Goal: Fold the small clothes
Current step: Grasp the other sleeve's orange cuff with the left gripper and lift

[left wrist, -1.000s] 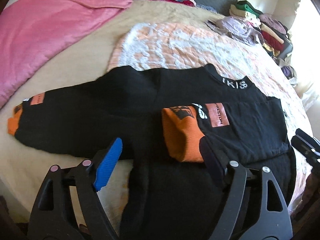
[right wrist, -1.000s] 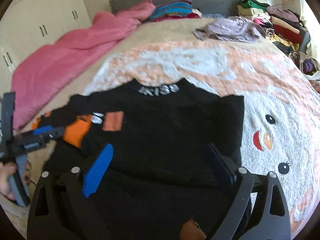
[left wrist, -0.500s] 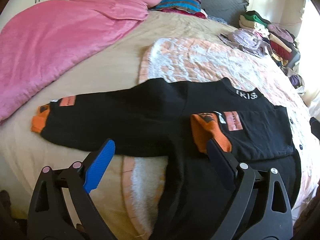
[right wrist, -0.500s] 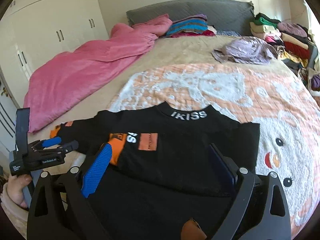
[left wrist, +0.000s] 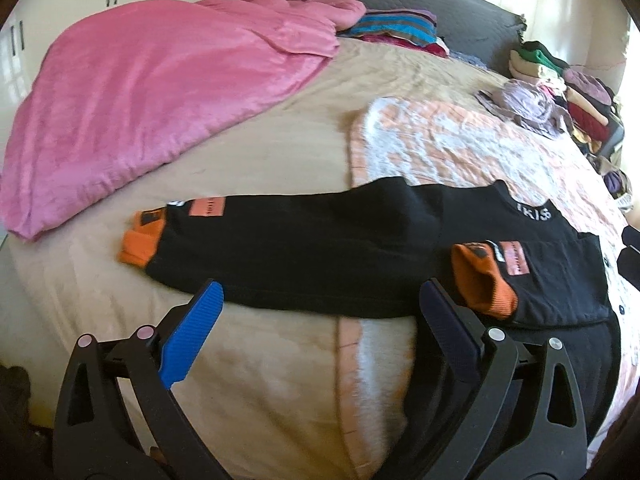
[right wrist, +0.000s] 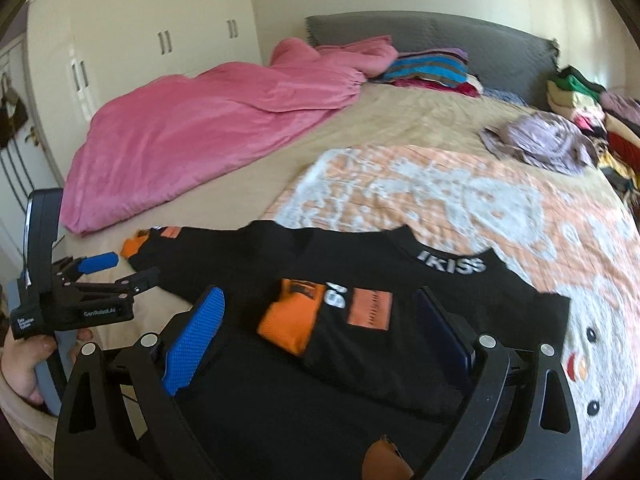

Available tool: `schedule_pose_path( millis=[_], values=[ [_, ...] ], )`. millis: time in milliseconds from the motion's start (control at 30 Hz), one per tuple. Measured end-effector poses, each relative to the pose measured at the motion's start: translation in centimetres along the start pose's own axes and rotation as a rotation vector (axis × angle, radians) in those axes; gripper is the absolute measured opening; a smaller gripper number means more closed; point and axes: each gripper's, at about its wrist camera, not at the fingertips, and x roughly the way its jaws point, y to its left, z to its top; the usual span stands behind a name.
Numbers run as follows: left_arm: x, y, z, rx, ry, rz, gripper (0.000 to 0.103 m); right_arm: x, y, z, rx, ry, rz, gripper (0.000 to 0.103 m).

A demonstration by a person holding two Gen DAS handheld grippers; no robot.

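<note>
Black sweatshirt (left wrist: 360, 248) spread on the bed, lying partly on the peach-and-white cartoon blanket (left wrist: 460, 144) and partly on the beige sheet (left wrist: 280, 136). One sleeve extended sideways toward the pink duvet (left wrist: 152, 92), ending in an orange cuff (left wrist: 138, 246); the other sleeve folded across the chest, its orange cuff (right wrist: 290, 320) resting on the black body. White collar lettering (right wrist: 452, 266) legible as "IKISS" only in the right wrist view; partly cut by the collar's curve in the left wrist view. Lettering on the orange sleeve patches too blurred to read. Hem and lower body cut off by the frame edge and by the gripper bodies.

Left gripper (left wrist: 320, 312) spread wide after just opening, nothing between the jaws, fingertips above the sheet and the near sleeve edge; seen from the side in the right wrist view (right wrist: 116, 270), gripped by a hand (right wrist: 24, 360) largely cut off at the frame border. Right gripper (right wrist: 320, 316) likewise spread wide and empty, held above the folded sleeve; contact with the cloth not determinable.

Folded clothes stack (left wrist: 560, 80) at the far edge, partly washed out by window glare. Lilac garment (right wrist: 540, 140) crumpled nearby.
</note>
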Motion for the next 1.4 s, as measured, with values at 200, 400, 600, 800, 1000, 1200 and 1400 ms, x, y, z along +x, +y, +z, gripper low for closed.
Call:
schedule_pose_path(
  millis=[200,400,600,800,1000,1200,1400],
  values=[
    [0.5,2.3,-0.1,-0.033,0.009,0.022,0.093,2.0,3.0,0.5,-0.063,0.021,0.032,0.094],
    [1.6,4.9,0.1,-0.082,0.018,0.045,0.093,4.2,5.3,0.4,-0.113,0.041,0.062,0.094],
    [3.2,7.8,0.2,-0.148,0.036,0.075,0.093,6.4,6.9,-0.1,-0.142,0.073,0.091,0.094],
    [5.6,11.2,0.1,-0.237,0.071,0.114,0.093,7.8,7.6,-0.8,-0.134,0.106,0.117,0.094],
    [7.6,14.6,0.1,-0.324,0.091,0.137,0.093,8.5,7.1,-1.2,-0.094,0.126,0.126,0.094],
    [9.6,17.2,0.0,-0.416,0.098,0.14,0.093,8.9,5.7,-1.3,-0.044,0.133,0.11,0.094],
    [10.6,17.8,0.3,-0.439,0.07,0.137,0.09,9.2,4.2,-1.2,-0.006,0.14,0.09,0.094]
  ],
)
